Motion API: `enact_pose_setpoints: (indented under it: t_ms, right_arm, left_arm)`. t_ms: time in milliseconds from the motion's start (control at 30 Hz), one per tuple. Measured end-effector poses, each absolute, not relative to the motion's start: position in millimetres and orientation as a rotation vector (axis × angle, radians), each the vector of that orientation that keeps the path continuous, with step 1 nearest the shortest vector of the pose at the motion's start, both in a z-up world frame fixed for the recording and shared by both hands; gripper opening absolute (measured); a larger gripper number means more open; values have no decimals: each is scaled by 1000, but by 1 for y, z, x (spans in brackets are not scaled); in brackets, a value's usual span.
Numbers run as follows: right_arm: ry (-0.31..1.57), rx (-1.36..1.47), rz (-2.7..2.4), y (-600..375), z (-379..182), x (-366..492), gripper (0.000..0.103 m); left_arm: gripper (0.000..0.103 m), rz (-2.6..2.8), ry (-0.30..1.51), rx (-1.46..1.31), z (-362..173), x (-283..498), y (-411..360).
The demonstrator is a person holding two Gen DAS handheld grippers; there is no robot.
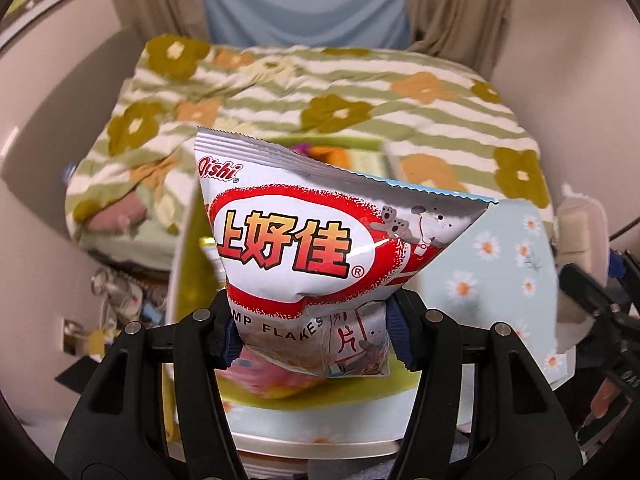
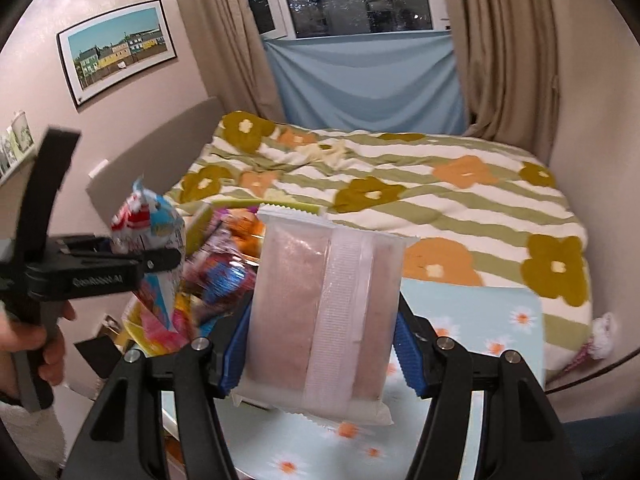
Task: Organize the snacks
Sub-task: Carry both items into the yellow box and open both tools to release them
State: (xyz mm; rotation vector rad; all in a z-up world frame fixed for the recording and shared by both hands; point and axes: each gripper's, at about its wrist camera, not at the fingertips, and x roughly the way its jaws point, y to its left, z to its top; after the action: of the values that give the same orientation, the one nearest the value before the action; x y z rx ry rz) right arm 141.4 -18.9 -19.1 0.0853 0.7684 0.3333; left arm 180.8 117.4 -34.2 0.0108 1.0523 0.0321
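My left gripper (image 1: 314,332) is shut on a white and red Oishi shrimp flakes bag (image 1: 304,240), held upright above a yellow-green snack box (image 1: 192,236). In the right wrist view the left gripper (image 2: 160,258) shows at the left, with the same bag (image 2: 150,232) in it, over the box of mixed snacks (image 2: 224,264). My right gripper (image 2: 320,352) is shut on a pale pink translucent snack packet (image 2: 320,320) with a white seam strip, held upright above the daisy-print table (image 2: 480,320).
A bed with a green striped flower quilt (image 2: 400,184) lies behind the table. Beige curtains (image 2: 500,40) and a blue cloth (image 2: 360,80) hang at the window. A framed picture (image 2: 116,48) hangs on the left wall. A pink snack (image 1: 264,380) lies under the bag.
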Motion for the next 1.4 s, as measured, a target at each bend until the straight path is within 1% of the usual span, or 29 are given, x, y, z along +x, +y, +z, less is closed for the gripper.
enact_pose_setpoints:
  t_ms: [133, 167, 200, 233, 267, 300, 333, 767, 1000, 1100, 1267, 1300, 1333, 1400]
  right_arm:
    - [785, 98, 353, 14, -23, 158, 58]
    - [787, 99, 354, 18, -23, 160, 58]
    - [792, 101, 354, 25, -25, 164, 58]
    - [797, 104, 354, 31, -26, 166, 58]
    - [801, 106, 351, 36, -27, 168, 58]
    - [805, 104, 347, 42, -29, 169, 58]
    - [807, 103, 343, 45, -29, 168, 58]
    - [805, 75, 298, 62, -23, 170, 58]
    - [769, -7, 389, 99, 8, 199, 58]
    - [790, 2, 456, 117, 15, 219, 58]
    - [881, -34, 471, 149, -6, 245, 61]
    - [903, -20, 480, 153, -16, 251, 63]
    - [928, -4, 483, 156, -25, 255, 68]
    - [1001, 1, 476, 161, -49, 262, 69]
  left_arm:
    - [57, -7, 1116, -34, -52, 188, 143]
    - [58, -23, 1123, -38, -54, 188, 145]
    - [60, -37, 1131, -28, -56, 190, 145]
    - [74, -45, 1132, -18, -57, 190, 141]
    - [100, -51, 1121, -7, -57, 191, 140]
    - [103, -55, 1103, -1, -56, 190, 139]
    - [103, -67, 1076, -4, -54, 188, 140]
    - [103, -69, 1017, -158, -43, 158, 194]
    - [103, -4, 979, -169, -33, 147, 233]
    - [103, 11, 979, -177, -34, 146, 248]
    - [103, 16, 989, -187, -43, 152, 262]
    - [103, 12, 999, -183, -47, 155, 264]
    - [103, 9, 1006, -179, -51, 157, 264]
    - [103, 3, 1019, -173, -58, 162, 265]
